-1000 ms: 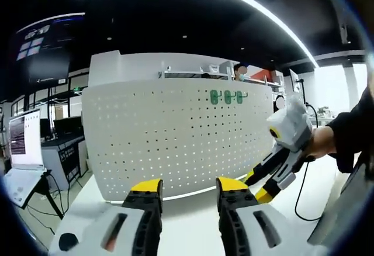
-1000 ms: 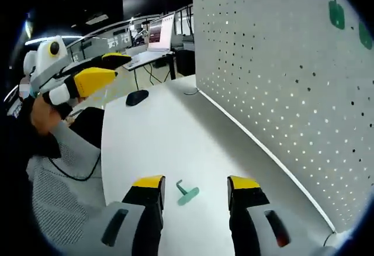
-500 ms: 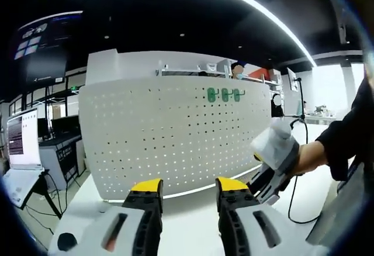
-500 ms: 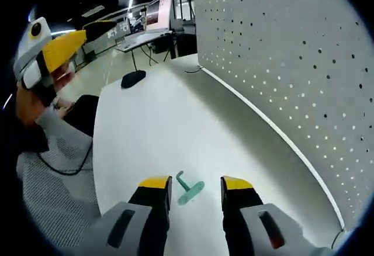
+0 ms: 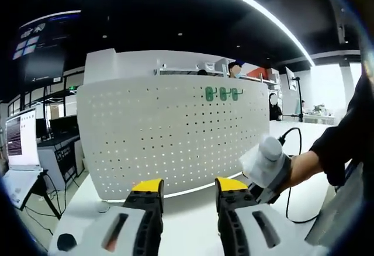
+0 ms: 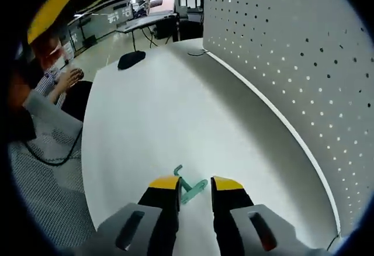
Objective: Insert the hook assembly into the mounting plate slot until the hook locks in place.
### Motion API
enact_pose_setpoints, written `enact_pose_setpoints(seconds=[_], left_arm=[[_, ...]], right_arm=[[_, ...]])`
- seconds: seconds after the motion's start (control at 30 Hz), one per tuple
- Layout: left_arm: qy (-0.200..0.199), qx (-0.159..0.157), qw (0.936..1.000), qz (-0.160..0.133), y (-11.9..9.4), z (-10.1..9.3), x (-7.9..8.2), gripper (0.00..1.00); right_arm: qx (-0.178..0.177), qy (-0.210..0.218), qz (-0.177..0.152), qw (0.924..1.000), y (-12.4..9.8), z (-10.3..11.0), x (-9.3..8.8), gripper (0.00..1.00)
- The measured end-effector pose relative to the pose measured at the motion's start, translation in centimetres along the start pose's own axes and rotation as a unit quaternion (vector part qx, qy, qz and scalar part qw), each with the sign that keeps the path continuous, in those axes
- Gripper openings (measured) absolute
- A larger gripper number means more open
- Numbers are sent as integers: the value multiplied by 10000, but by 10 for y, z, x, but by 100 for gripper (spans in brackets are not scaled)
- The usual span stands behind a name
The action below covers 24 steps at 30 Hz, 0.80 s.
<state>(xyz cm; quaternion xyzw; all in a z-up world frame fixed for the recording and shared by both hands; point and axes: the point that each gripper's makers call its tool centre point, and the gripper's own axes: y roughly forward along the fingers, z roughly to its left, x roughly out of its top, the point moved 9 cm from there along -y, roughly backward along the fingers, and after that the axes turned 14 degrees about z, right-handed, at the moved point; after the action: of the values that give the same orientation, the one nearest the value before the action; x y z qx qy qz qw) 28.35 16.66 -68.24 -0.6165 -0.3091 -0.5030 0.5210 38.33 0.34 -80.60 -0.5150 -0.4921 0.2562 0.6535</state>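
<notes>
Inspector A: In the right gripper view, the right gripper [image 6: 194, 183] is low over the white tabletop [image 6: 152, 110]. Its yellow-tipped jaws stand spread, with the small green plastic hook assembly [image 6: 188, 186] lying flat on the table between the tips. Whether the tips touch the hook cannot be told; it is not lifted.

Inspector B: The left gripper view adds the far side. The left gripper [image 5: 188, 184] is held level above the table, jaws apart and holding nothing. Beyond it stands the tall white perforated mounting panel [image 5: 169, 139], upright along the table's back edge, with three green hooks [image 5: 222, 94] already set near its top, right of centre.

Inspector A: That view also catches the right gripper [image 5: 264, 168] from outside, at the right, angled down toward the table with a hand behind it.

Inspector B: The right gripper view carries the same panel [image 6: 292, 63] along its right side, and a yellow jaw tip of the left gripper [image 6: 49, 7] at upper left.

Inspector A: Open room: bare tabletop stretches away from the hook to the panel's foot. A dark computer mouse [image 6: 131, 59] sits well apart near the far table edge. The near-left table edge drops to a person's sleeve and lap.
</notes>
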Motion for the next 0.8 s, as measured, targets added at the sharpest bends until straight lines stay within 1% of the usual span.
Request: enact_pose_setpoints(seconds=[0.13,0.43,0.57,0.67,0.8], left_arm=[[-14,-11,10000,-24,0,1,0,35],[-23,-34,10000,-11,0,1,0,35],[-17,-40,10000,4,1,0,-1,35],[-14,-35,10000,11,1,0,-1,34],[-27,-17,10000,21,1,1,-1,34]], right_arm=[[1,18,32,10000,2,-1,-1,14],[-35,-205,75,9998,6,1,-2,5],[3,-197,58,9998,5,1,-1,6],[-95,-351,80,9993,4,2,1,6],[-105,-445,129,9989,6,3,2,6]])
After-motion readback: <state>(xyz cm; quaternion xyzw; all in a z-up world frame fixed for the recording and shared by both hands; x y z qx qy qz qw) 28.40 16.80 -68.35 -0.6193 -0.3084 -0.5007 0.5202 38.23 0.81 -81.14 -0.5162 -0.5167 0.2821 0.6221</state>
